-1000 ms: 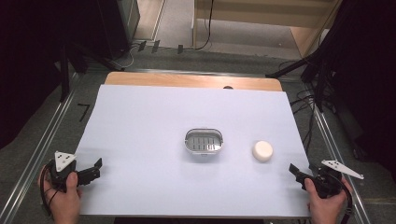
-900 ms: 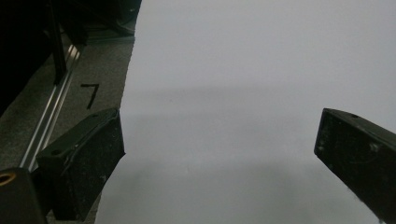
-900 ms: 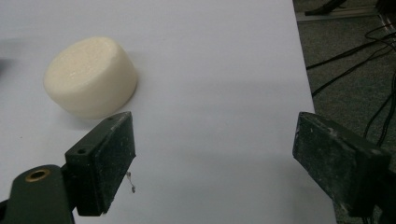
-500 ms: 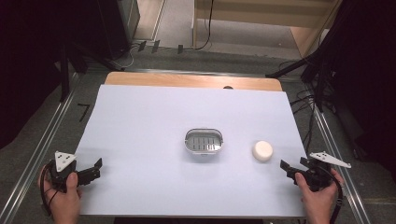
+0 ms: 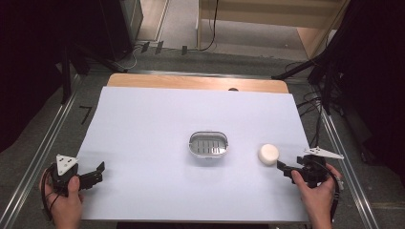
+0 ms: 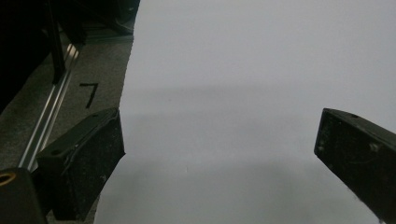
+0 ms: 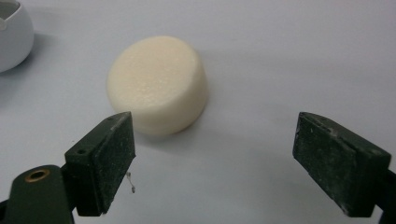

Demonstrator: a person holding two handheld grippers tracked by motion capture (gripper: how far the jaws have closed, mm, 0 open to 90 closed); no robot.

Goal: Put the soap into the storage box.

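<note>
A round cream-coloured bar of soap [image 5: 268, 154] lies on the white table cover [image 5: 157, 124], right of a small oval metal dish [image 5: 208, 144] with a slotted bottom. My right gripper [image 5: 282, 168] hovers just short of the soap, open, its jaws wide and empty; in the right gripper view the soap [image 7: 158, 83] sits slightly beyond and left of the gap between my right gripper [image 7: 215, 140] jaws. My left gripper [image 5: 98, 172] rests at the table's near left corner, open with nothing between its jaws [image 6: 219, 140].
The dish's pale rim [image 7: 11, 37] shows at the upper left of the right gripper view. A wooden table edge [image 5: 196, 82] runs along the far side. Metal rails [image 5: 43, 148] flank the table, and cables [image 5: 315, 105] lie on the floor at the right.
My right gripper has moved left and forward toward the soap, its jaws keeping the same width. The left gripper has stayed in place.
</note>
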